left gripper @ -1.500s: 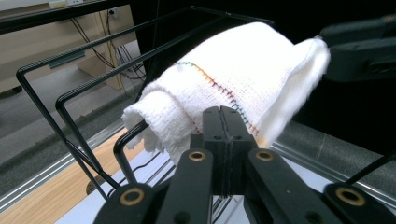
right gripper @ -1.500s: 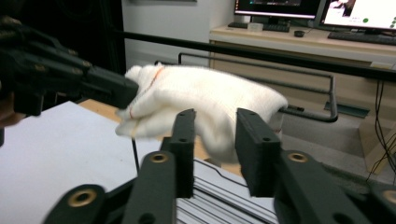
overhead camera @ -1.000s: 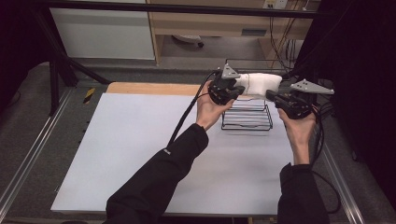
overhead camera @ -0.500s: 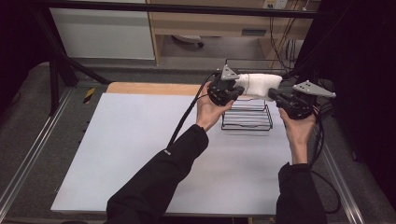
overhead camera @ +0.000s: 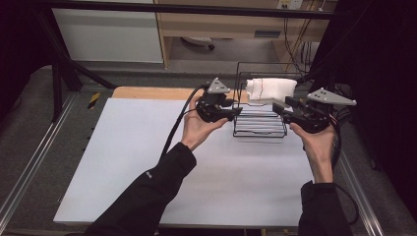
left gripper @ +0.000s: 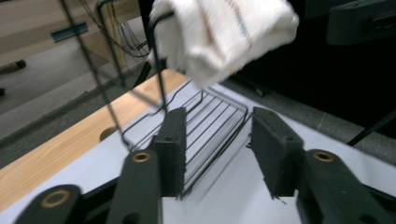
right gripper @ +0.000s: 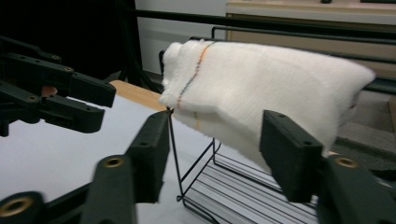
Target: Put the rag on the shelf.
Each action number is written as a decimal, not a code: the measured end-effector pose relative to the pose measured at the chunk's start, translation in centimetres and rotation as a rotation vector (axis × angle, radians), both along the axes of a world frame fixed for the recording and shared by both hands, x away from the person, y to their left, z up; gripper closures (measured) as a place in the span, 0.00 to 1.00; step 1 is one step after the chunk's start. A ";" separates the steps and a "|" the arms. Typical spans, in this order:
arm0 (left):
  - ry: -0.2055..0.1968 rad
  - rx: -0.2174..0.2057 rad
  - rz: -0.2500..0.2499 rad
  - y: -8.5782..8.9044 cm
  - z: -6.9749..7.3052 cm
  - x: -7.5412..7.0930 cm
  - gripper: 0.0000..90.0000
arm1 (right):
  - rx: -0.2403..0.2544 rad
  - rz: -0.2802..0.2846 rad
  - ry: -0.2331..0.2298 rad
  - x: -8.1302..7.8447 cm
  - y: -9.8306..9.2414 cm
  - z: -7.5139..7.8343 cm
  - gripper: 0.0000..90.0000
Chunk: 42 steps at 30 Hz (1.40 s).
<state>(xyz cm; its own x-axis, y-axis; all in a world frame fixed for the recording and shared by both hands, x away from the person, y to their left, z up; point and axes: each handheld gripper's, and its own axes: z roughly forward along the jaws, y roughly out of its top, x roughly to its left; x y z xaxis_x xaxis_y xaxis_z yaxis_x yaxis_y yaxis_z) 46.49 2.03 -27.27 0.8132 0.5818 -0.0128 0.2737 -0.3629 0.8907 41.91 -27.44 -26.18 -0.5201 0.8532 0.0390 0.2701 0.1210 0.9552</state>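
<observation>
A folded white towel (overhead camera: 271, 89) with a thin coloured stripe lies draped over the top rail of a black wire rack (overhead camera: 259, 123) at the table's far right. My left gripper (overhead camera: 237, 111) hovers just left of the rack, and its jaws have just been opening with nothing gripped. In the left gripper view the towel (left gripper: 224, 32) hangs above and beyond the open left gripper (left gripper: 217, 154). My right gripper (overhead camera: 278, 108) stands at the rack's right side, its jaws also just opened. Its view shows the towel (right gripper: 261, 93) just past the right gripper (right gripper: 219, 154), unpressed.
The rack stands near the back edge of the white table top (overhead camera: 147, 162), beside a bare wooden strip (overhead camera: 147, 92). Metal rails run along both table sides. A cabinet (overhead camera: 108, 34) and shelving stand on the floor beyond.
Both grippers have opened and let go of the towel, which stays on the rack's top rail. The left gripper has drawn back to the left, away from the rack.
</observation>
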 end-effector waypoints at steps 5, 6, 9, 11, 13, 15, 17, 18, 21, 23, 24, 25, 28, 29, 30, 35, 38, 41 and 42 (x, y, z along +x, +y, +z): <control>0.030 0.011 0.030 3.3 -1.4 -0.9 0.45 | -0.008 0.013 0.033 -0.4 1.1 -1.0 0.26; 0.039 0.009 0.036 4.0 -1.8 -1.0 0.42 | -0.009 0.019 0.042 -0.4 1.3 -1.3 0.23; 0.071 0.026 0.056 6.1 -2.8 -1.5 0.34 | -0.014 0.032 0.057 -0.6 2.0 -2.3 0.18; 0.087 0.041 0.066 7.6 -3.6 -1.9 0.30 | -0.020 0.044 0.068 -0.8 2.4 -3.0 0.14; 0.091 0.055 0.080 9.1 -4.3 -2.4 0.27 | -0.020 0.052 0.072 -1.1 2.7 -3.6 0.12; 0.093 0.061 0.094 10.6 -5.0 -3.0 0.25 | -0.014 0.060 0.069 -1.4 3.0 -4.3 0.10; 0.094 0.055 0.116 12.1 -5.7 -3.5 0.22 | -0.002 0.062 0.080 -1.7 3.3 -4.9 0.09; 0.093 0.048 0.127 12.8 -6.0 -3.9 0.21 | 0.003 0.064 0.084 -1.8 3.4 -5.2 0.08; 0.089 0.047 0.161 14.7 -7.4 -4.9 0.15 | -0.013 0.072 0.106 -2.0 3.7 -6.4 0.06; 0.106 0.048 0.172 16.0 -8.3 -5.4 0.13 | -0.021 0.078 0.124 -2.2 3.9 -7.2 0.06; 0.114 0.047 0.181 16.6 -8.8 -5.6 0.12 | -0.019 0.082 0.130 -2.3 4.0 -7.6 0.05; 0.120 0.045 0.189 17.2 -9.2 -5.9 0.11 | -0.020 0.087 0.139 -2.4 4.0 -8.0 0.05; 0.137 0.052 0.209 18.9 -10.5 -6.5 0.09 | -0.025 0.099 0.152 -2.7 4.2 -9.1 0.04; 0.142 0.052 0.216 19.4 -10.9 -6.7 0.09 | -0.025 0.105 0.158 -2.8 4.2 -9.5 0.04; 0.147 0.050 0.222 19.8 -11.3 -6.9 0.09 | -0.027 0.107 0.163 -3.0 4.2 -9.9 0.04; 0.165 0.054 0.235 21.9 -13.2 -8.1 0.09 | -0.006 0.122 0.207 -3.7 3.9 -11.9 0.04; 0.180 0.039 0.245 23.2 -14.0 -8.7 0.09 | -0.009 0.123 0.231 -4.0 3.5 -13.2 0.04; 0.188 0.042 0.254 24.2 -14.7 -9.3 0.09 | -0.015 0.127 0.260 -4.4 3.1 -14.4 0.03; 0.188 0.044 0.255 24.5 -14.8 -9.4 0.09 | -0.019 0.130 0.270 -4.6 3.0 -14.9 0.03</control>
